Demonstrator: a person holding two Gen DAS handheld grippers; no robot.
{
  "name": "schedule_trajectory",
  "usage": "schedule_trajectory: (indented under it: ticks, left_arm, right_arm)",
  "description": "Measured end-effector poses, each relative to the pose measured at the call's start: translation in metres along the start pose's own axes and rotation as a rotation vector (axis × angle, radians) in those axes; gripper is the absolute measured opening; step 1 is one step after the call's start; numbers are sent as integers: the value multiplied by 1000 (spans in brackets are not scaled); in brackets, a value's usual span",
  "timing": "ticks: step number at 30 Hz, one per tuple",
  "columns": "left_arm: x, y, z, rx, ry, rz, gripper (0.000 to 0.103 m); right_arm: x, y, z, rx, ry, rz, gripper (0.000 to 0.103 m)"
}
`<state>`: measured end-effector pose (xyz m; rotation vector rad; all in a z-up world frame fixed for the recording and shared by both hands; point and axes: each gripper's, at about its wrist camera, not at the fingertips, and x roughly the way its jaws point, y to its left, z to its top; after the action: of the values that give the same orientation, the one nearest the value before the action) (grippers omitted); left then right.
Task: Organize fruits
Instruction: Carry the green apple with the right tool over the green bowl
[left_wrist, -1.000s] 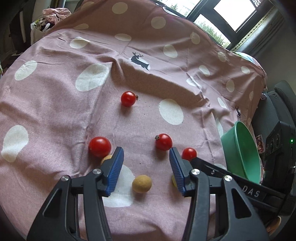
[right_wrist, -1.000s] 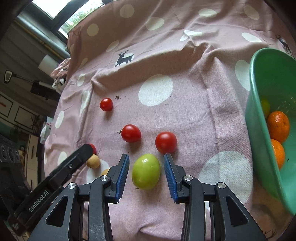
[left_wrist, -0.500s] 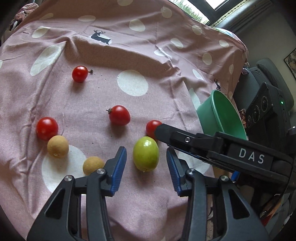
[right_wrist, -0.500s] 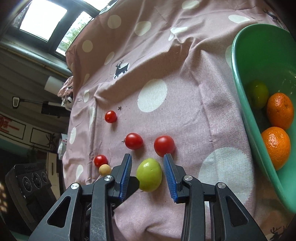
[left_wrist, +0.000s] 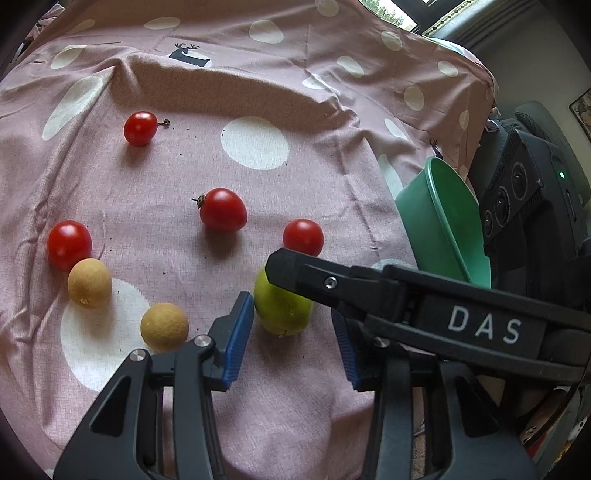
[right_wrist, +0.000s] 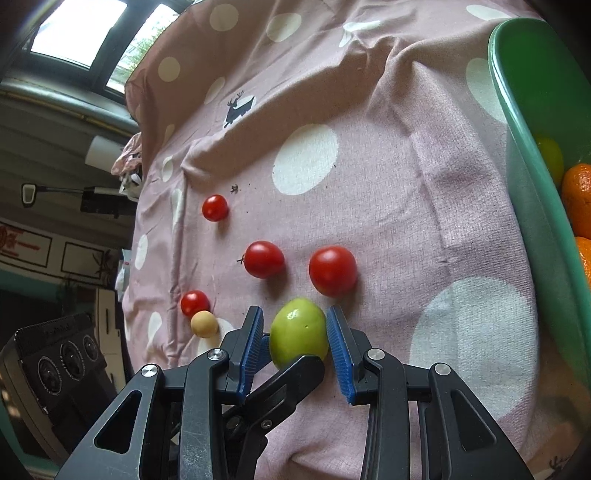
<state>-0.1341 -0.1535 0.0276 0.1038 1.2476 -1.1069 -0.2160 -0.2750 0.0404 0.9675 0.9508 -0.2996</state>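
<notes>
Your right gripper (right_wrist: 295, 343) straddles the green fruit (right_wrist: 298, 334), pads spread and barely off it. Your left gripper (left_wrist: 291, 343) brackets it too, jaws closing, not yet touching.

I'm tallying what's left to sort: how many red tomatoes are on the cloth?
4: one far left, one central, one left edge, one beside the green fruit. None seem hidden.

Change since a second ago: my left hand-held gripper (left_wrist: 291, 332) has swung right from the tan fruits to straddle the green fruit (left_wrist: 282, 310), jaws closing. My right hand-held gripper (right_wrist: 295, 349) now brackets it too, its finger (left_wrist: 369, 291) crossing my left view.
</notes>
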Motion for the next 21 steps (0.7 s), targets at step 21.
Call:
schedule_trajectory:
  ticks: [21]
  left_arm:
    - [-28, -21, -1, 78, -138, 37, 33]
  right_arm:
    - [-24, 18, -7, -100, -102, 0, 39]
